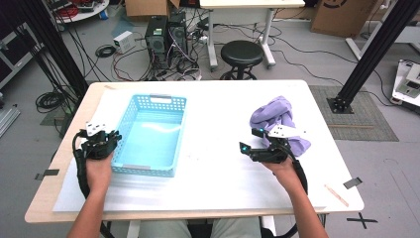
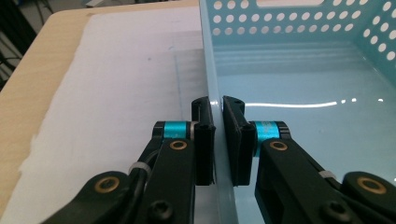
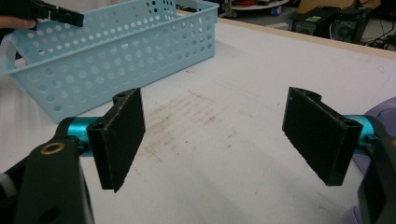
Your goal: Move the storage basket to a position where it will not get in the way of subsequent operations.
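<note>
The white-covered table (image 1: 223, 163) is cut off at its near edge in the high view. On its left part the light blue basket (image 1: 148, 134) is seen, its left wall clamped between the closed jaws of the left gripper (image 2: 218, 140). The purple cloth (image 1: 277, 119), partly hidden, lies just behind the right gripper (image 3: 212, 140), whose jaws are spread wide around nothing.

Even, bright overhead light fills the room in the high view, which is soft and slightly grainy all over. The basket (image 2: 299, 70) floor carries a thin white streak of glare in the left gripper view, and a paler sheen in the high view. Shadows under the right tool (image 3: 215, 140) are faint on the counter (image 3: 243, 93). The nearest tool parts blur at the bottom edges.
</note>
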`<state>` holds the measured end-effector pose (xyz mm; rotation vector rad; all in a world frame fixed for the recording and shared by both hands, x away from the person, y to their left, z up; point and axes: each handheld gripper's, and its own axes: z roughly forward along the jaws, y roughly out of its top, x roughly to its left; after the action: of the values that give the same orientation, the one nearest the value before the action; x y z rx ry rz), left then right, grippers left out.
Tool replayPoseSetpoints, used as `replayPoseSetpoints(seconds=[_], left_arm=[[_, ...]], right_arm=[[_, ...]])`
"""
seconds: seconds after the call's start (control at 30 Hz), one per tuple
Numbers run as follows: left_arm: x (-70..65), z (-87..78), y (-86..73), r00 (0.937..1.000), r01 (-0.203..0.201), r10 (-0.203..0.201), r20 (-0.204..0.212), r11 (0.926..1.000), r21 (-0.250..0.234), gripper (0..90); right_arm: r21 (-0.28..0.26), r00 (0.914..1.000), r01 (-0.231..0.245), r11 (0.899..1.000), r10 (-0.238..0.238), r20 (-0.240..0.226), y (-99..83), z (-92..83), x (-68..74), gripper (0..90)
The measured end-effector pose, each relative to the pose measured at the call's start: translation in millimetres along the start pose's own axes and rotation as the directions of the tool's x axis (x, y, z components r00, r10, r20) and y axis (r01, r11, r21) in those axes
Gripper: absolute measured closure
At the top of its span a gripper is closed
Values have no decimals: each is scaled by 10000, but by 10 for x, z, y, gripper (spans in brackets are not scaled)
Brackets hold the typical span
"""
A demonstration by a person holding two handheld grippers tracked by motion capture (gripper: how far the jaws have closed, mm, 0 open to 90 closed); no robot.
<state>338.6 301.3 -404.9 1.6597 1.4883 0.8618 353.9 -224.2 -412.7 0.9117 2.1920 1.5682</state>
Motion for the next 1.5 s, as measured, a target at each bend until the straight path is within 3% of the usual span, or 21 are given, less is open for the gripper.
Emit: replayPoseSetpoints(seconds=[0.1,0.23,0.4,0.47,0.5,0.53,0.7,0.83,1.27,1.5], left_arm=[[27,-35,-33,9995,275,-276,-163,9996,-111,827],[41,-97,-85,9989,252,-260,-399,9994,-225,826],[81,-146,-134,9987,360,-372,-357,9988,-337,821],[96,-142,-151,9996,108,-121,-255,9986,-510,756],[106,-136,-153,9999,54,-61,-132,9984,-558,666],[124,-121,-146,9999,54,-46,136,9985,-552,641],[166,-67,-67,9981,-131,168,598,9979,-629,544],[218,16,10,9959,-215,245,874,9992,-345,515],[317,243,170,9971,-294,250,723,9977,611,530],[286,273,203,9966,-538,488,666,9957,760,704]], right_arm=[[-22,10000,-13,10000,13,14,0,-2,-1,214],[-29,10000,-6,10000,6,36,-3,-8,-5,214],[-20,10000,-40,10000,40,41,-6,-12,-14,214],[-30,10000,-46,10000,46,73,-7,-14,-19,214],[-38,10000,-59,10000,60,76,-7,-16,-21,214],[-35,10000,-70,10000,70,69,-7,-17,-21,214],[-35,9999,-69,10000,69,76,-5,-16,-18,214],[-13,10000,-75,10000,75,39,-8,-6,-25,214],[19,9999,-157,9999,157,18,-21,0,-34,214],[67,9999,-163,9998,163,12,-25,11,-39,214]])
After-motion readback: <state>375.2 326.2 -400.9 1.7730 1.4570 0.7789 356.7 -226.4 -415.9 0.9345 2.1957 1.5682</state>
